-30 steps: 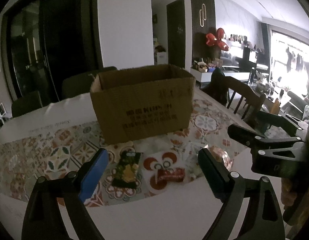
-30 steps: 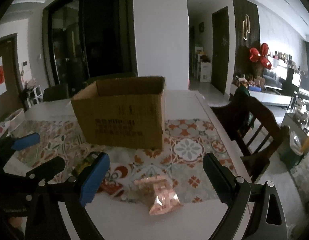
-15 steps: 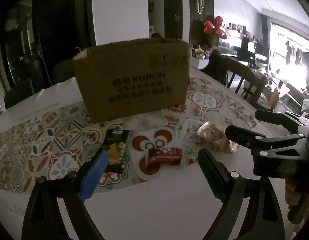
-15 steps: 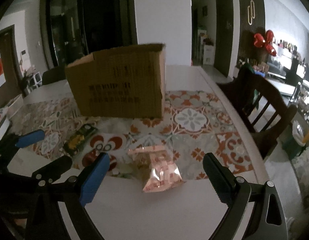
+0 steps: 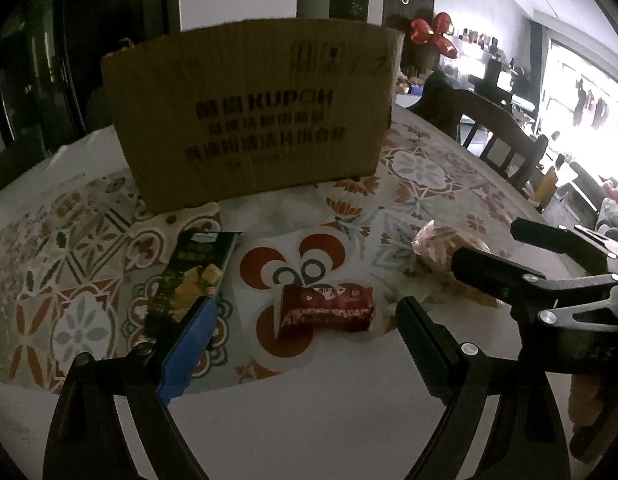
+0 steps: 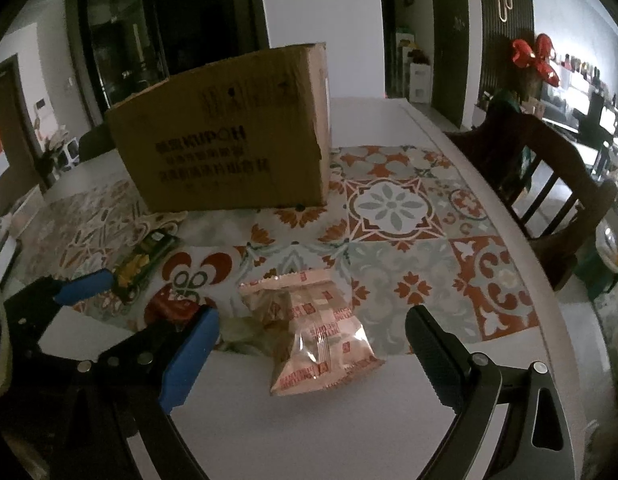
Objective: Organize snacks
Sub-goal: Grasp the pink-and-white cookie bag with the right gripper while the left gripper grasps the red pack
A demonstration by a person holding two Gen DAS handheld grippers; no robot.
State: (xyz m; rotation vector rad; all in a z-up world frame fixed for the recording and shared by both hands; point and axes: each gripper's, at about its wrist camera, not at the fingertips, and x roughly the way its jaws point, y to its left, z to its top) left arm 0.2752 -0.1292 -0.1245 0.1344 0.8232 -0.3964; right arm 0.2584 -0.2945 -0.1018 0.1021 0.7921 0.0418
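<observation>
A brown cardboard box stands on the patterned tablecloth; it also shows in the right wrist view. In front of it lie a green snack pack, a red snack pack and a pink clear pack. My left gripper is open, low over the table, with the red pack just ahead between its fingers. My right gripper is open, with the pink pack between its fingers. The pink pack also shows in the left wrist view, partly behind the right gripper.
The table's white edge curves along the right. A dark wooden chair stands beside it. The green pack and red pack lie left of the pink one in the right wrist view.
Both grippers have moved down and forward toward the table. The snacks and the box now look larger and closer. Both stay open.
</observation>
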